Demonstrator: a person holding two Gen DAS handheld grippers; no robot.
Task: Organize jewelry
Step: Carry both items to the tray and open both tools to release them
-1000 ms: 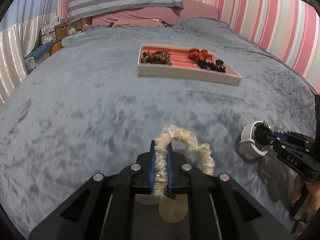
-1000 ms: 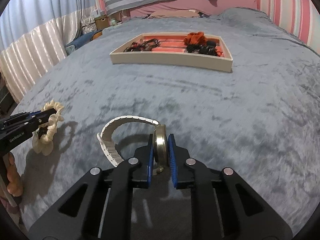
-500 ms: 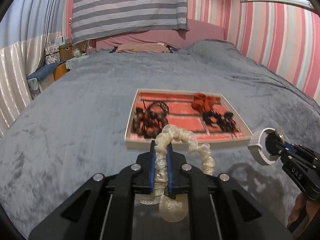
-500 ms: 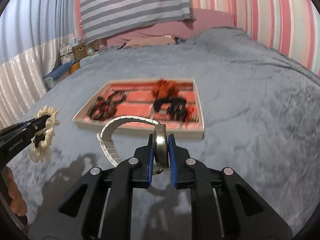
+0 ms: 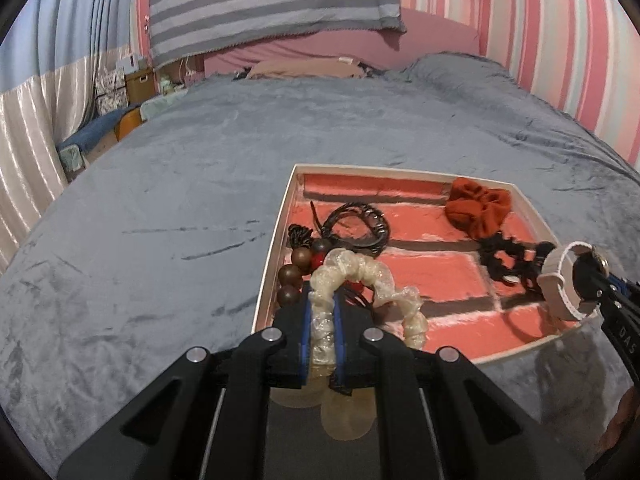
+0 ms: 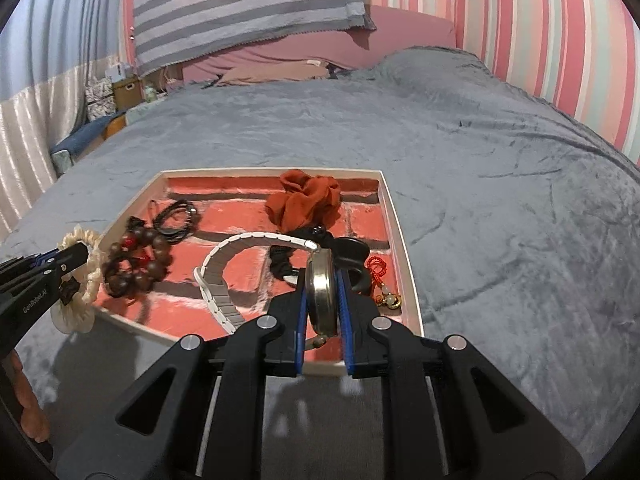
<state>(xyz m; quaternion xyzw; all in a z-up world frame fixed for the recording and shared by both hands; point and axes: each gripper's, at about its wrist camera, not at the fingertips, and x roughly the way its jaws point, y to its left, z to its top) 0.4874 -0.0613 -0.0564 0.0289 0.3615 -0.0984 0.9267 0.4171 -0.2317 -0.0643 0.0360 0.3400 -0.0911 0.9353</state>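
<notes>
My left gripper is shut on a cream translucent scrunchie, which hangs over the near left corner of the jewelry tray. My right gripper is shut on the round metal case of a wristwatch; its white link band arcs out to the left above the tray's red brick-patterned floor. In the tray lie a wooden bead bracelet, a black cord bracelet, a rust-orange scrunchie, a black scrunchie and a small red charm.
The tray rests on a grey plush blanket that covers a bed. A striped grey cloth hangs at the head, with pink striped walls to the right. Boxes and curtains stand beyond the bed's left edge.
Both grippers have moved forward across the blanket to the tray, which went from far off to right under them. Each keeps hold of its item.
</notes>
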